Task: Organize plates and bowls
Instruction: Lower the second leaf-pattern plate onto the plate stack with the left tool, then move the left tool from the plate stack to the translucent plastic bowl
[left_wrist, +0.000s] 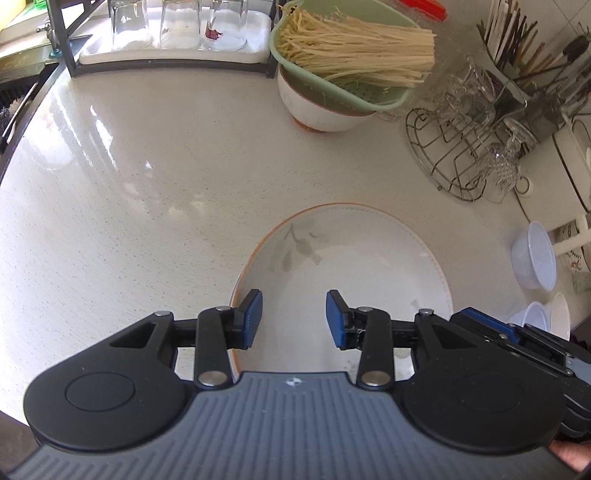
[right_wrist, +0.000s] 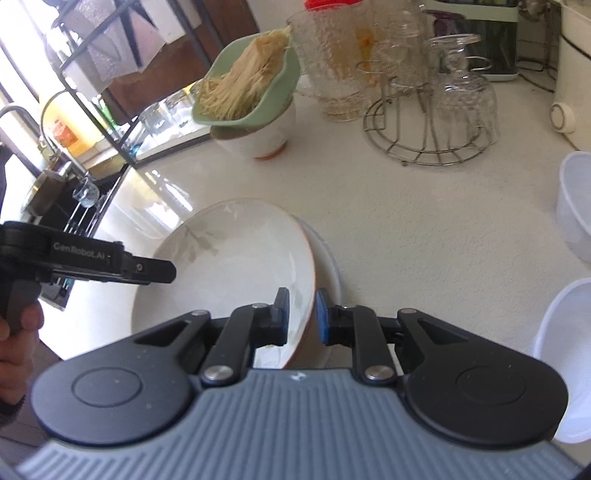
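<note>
- Plate (right_wrist: 229, 269) with an orange rim and a faint leaf print sits tilted near the front of the tabletop (right_wrist: 424, 229), its right edge raised over what looks like a second plate (right_wrist: 330, 258) beneath.
- Right gripper (right_wrist: 301, 314) pinches that raised rim, its jaws nearly closed on it.
- Left gripper (left_wrist: 293, 317) hangs above the plate's near side with jaws spread and nothing between them.
- Judged step: lifting or seating this plate for stacking; the next move calls for keeping the rim pinched and supporting the far edge so the plate does not slide.
- White bowls (right_wrist: 576, 206) at the right are cut off by the frame.
- Most of the lower plate is hidden; whether the two touch is unclear.
</note>
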